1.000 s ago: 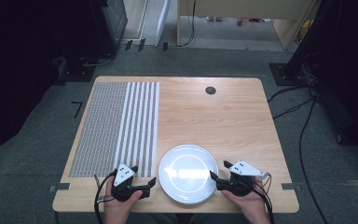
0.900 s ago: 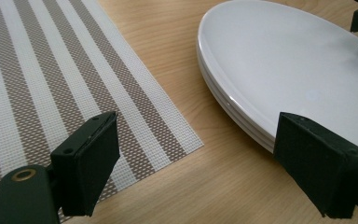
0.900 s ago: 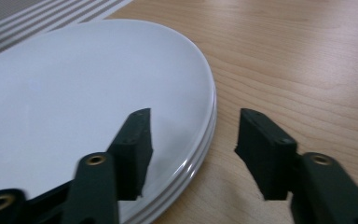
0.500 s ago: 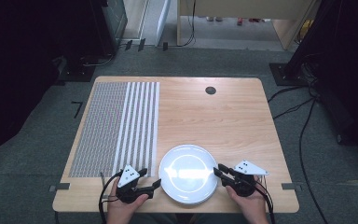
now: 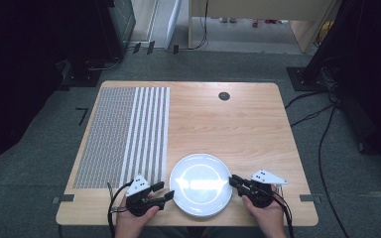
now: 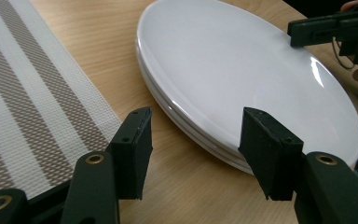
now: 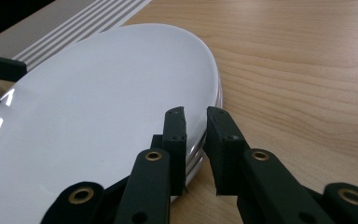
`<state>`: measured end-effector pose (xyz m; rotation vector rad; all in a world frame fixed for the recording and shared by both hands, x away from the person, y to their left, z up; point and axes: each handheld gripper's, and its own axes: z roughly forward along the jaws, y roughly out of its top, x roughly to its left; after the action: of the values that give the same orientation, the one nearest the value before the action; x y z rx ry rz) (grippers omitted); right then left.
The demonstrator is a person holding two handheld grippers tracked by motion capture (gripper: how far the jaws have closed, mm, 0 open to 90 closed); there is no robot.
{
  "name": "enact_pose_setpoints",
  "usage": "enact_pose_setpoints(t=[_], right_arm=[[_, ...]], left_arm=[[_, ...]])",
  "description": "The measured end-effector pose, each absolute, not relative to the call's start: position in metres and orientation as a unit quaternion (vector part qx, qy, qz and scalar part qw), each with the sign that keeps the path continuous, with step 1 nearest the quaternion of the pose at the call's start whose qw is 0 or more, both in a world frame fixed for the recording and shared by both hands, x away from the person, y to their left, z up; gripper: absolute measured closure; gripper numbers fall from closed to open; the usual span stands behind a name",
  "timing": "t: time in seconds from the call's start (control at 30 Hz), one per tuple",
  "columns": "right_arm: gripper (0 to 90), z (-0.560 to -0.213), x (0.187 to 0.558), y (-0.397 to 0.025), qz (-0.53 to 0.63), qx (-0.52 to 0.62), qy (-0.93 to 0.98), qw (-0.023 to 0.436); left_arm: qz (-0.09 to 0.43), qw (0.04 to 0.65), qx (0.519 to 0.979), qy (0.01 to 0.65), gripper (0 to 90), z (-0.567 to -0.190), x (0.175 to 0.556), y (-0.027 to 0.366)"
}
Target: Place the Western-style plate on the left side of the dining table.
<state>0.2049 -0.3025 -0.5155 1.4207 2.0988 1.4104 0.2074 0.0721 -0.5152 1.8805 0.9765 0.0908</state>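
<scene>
Right gripper (image 7: 196,135) pinches the top white plate's (image 5: 201,184) rim; left gripper (image 6: 193,154) spread beside the stack, should close next.

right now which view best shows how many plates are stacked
The left gripper view: the plates show their near rim side-on, with layered edges that look like about three, though the count is not certain. The right gripper view shows a short stretch of stacked rim by the jaws. The high view looks straight down, so they read as one white disc.
</scene>
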Motion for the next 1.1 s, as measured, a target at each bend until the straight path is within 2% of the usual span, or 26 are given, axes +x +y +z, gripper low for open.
enact_pose_setpoints(t=[0.57, 0.6, 0.73, 1.1], right_arm=[[81.4, -0.519, 0.207, -0.311, 0.506, 0.529, 0.678, 0.061], [84.1, -0.518, 0.207, -0.312, 0.508, 0.532, 0.675, 0.057], [85.2, -0.518, 0.207, -0.311, 0.514, 0.533, 0.671, 0.033], [83.5, -0.521, 0.207, -0.306, 0.520, 0.522, 0.676, 0.018]], left_arm=[[0.015, 0.490, 0.777, 0.395, 43.1, -0.519, 0.209, 0.065], [0.014, 0.491, 0.777, 0.394, 43.0, -0.519, 0.209, 0.065], [0.010, 0.490, 0.776, 0.397, 42.3, -0.519, 0.209, 0.065], [0.008, 0.501, 0.762, 0.411, 43.9, -0.517, 0.212, 0.075]])
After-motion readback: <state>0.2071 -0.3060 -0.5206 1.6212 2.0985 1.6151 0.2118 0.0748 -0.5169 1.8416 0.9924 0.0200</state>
